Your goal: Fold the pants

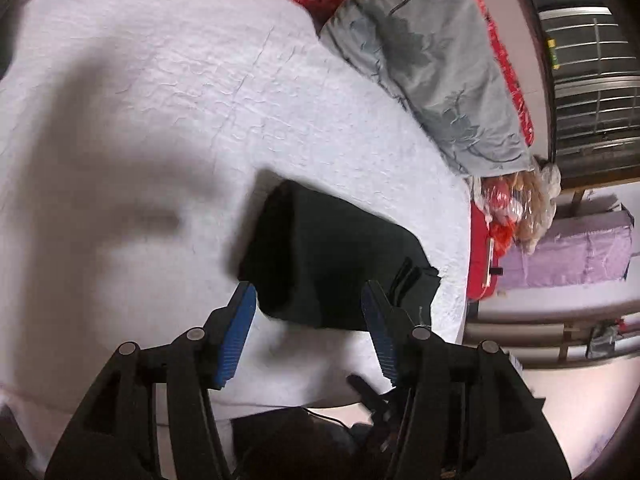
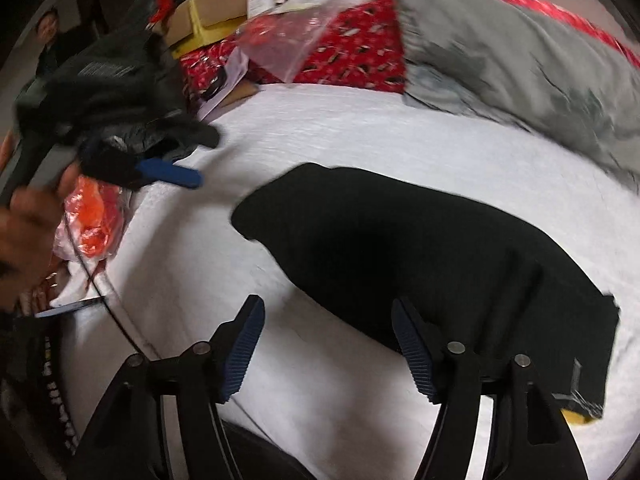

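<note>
While both claws, left claw [image 1: 308,292] and right claw [image 2: 328,308], gape empty, folded pants [image 2: 400,252] lie near a grey pillow [image 2: 520,64].

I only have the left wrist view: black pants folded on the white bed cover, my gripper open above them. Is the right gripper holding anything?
Observer: No. The right gripper is open and empty above the white cover; the pants lie flat beyond it.
Operator: Anything left of the pants that I can't see?
Observer: A heap of dark clothes at the cover's left edge.
Operator: And behind that?
Observer: A cardboard box on red patterned bedding.
</note>
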### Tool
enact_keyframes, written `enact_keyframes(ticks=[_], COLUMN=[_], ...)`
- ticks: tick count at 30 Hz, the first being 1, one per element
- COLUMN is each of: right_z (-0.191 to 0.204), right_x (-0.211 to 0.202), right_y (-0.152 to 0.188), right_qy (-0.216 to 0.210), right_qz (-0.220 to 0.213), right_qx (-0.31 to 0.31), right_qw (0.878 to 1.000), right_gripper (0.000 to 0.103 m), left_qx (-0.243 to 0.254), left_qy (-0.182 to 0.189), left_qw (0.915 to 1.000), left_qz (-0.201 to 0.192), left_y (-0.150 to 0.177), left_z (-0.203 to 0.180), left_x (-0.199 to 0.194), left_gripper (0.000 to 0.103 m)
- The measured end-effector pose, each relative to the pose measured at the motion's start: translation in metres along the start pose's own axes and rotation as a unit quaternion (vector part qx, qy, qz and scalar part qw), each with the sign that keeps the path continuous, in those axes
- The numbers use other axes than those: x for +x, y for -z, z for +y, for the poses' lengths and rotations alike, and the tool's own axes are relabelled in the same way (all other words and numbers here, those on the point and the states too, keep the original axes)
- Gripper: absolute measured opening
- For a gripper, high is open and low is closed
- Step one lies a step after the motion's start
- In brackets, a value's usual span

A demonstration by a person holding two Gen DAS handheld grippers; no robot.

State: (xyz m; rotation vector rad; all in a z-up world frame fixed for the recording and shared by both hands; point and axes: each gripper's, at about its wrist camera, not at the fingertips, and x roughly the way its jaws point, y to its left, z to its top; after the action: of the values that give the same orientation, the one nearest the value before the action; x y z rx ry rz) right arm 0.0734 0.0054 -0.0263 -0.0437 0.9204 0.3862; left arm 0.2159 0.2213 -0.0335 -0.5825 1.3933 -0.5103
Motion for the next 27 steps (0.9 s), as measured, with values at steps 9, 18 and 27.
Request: enact_keyframes(ticks=[9,18,27], right_z=[0.053,0.074,0.052], right_x=[0.062,0.098,0.1], right_y=[-0.02,-0.026,-0.029], right_qy=[0.059,0.122,0.107], right_qz=[0.0,-0.003,-0.011], right_qx=[-0.006,-0.025,-0.027], right_qw=[0.998,0.992,0.994], right_gripper=[0.069,0.07,0.051], left_qx=[0.029,0.045,0.051], left_qy=[-0.002,-0.037,-0.04], left_qw=[0.9969,0.9913,0.9906], left_qz=[0.073,0.118,0.12], left_y=[-0.045,-0.064,-0.072], left_z=[0.011,0.013,-0.005], left_x=[0.052,0.079,0.097], left_gripper=[0.054,0.054,0.053])
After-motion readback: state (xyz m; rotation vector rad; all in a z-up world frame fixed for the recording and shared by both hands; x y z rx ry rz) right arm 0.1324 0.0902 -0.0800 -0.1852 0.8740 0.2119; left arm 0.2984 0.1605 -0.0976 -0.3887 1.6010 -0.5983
